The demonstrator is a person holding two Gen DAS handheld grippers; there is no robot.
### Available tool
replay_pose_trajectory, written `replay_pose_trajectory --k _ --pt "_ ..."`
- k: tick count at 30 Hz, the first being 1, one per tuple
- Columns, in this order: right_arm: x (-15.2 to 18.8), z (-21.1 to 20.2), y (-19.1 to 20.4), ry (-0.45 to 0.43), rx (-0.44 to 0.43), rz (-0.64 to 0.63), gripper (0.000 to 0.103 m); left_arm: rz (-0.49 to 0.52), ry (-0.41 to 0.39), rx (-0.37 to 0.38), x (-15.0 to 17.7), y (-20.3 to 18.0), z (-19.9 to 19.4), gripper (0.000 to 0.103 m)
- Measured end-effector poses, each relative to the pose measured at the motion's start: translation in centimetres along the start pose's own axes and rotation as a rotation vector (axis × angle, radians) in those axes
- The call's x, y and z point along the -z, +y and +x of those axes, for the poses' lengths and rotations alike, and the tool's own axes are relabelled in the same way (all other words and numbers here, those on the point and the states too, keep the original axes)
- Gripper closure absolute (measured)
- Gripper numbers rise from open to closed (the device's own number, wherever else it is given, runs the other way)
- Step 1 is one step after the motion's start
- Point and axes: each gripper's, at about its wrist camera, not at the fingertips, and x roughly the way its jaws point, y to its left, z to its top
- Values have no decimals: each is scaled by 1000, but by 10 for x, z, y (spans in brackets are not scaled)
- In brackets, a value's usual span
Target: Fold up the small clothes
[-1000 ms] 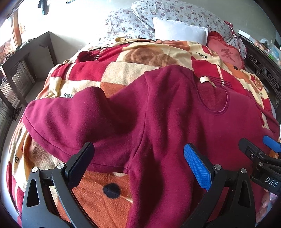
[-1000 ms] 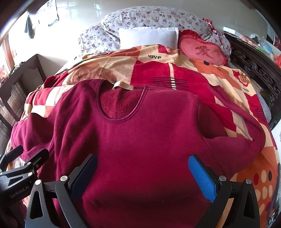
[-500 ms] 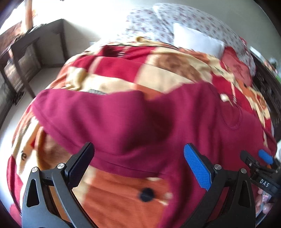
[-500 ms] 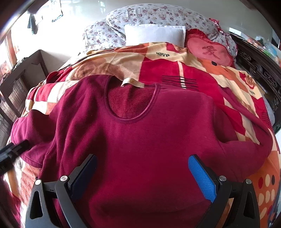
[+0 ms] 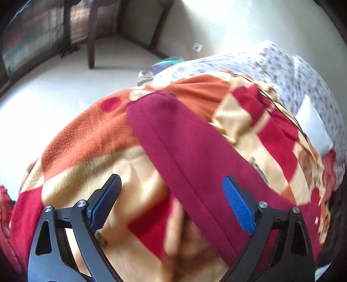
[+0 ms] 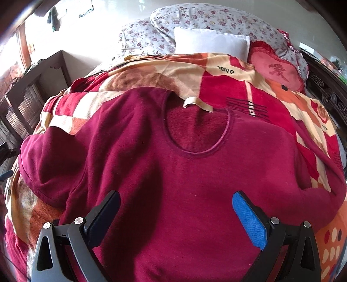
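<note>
A dark red long-sleeved sweater point(image 6: 190, 177) lies flat, front up, on a red, orange and cream blanket point(image 6: 216, 78), neckline toward the pillows. Its left sleeve point(image 5: 195, 156) runs diagonally across the left wrist view, cuff toward the bed's edge. My left gripper point(image 5: 172, 204) is open and empty, above the sleeve, its right finger point(image 5: 236, 206) over the cloth. My right gripper point(image 6: 175, 213) is open and empty, over the sweater's lower body. The left gripper's tip shows at the left edge of the right wrist view point(image 6: 6, 151).
Floral pillows point(image 6: 195, 19), a white pillow point(image 6: 211, 42) and a red heart cushion point(image 6: 279, 69) lie at the head. A dark carved bed frame point(image 6: 325, 91) runs along the right. A wooden shelf point(image 6: 32, 91) stands left. Bare floor point(image 5: 65, 86) lies beyond the bed's left edge.
My left gripper has swung left from the sweater's body out over the left sleeve, now facing the bed's edge and floor. My right gripper has stayed nearly still.
</note>
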Motion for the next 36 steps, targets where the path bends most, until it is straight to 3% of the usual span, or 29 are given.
replay_pose_trajectory --k 3,9,13,15,16,19,23,26,30,33,36 --pt "-1 5 4 11 0 -7 1 -30 -6 0 -8 8 11 13" --pt "-4 12 9 21 4 -17 1 19 -22 -15 -20 0 23 24" --pt "-6 14 8 23 -9 6 1 52 -44 -46 -23 -6 33 50" --pt "-7 13 7 19 -13 10 1 8 -61 -31 -25 1 31 68" --pt "-7 12 6 16 -13 9 1 -7 -67 -27 -26 5 29 87" --pt "-8 8 4 6 -11 8 1 -21 -76 25 -27 5 13 94" --pt "-7 1 -9 -10 -15 39 1 39 -121 141 -15 -22 -31 95" --pt "-7 -6 -23 -25 -5 70 1 135 -143 251 8 -64 -68 95" --pt "-7 -19 -43 -48 6 105 1 318 -145 412 60 -136 -110 95" --pt "-5 -28 -63 -65 28 139 1 464 -77 495 115 -188 -115 95" --pt "-1 -34 -87 -71 48 179 1 584 8 503 175 -226 -96 95"
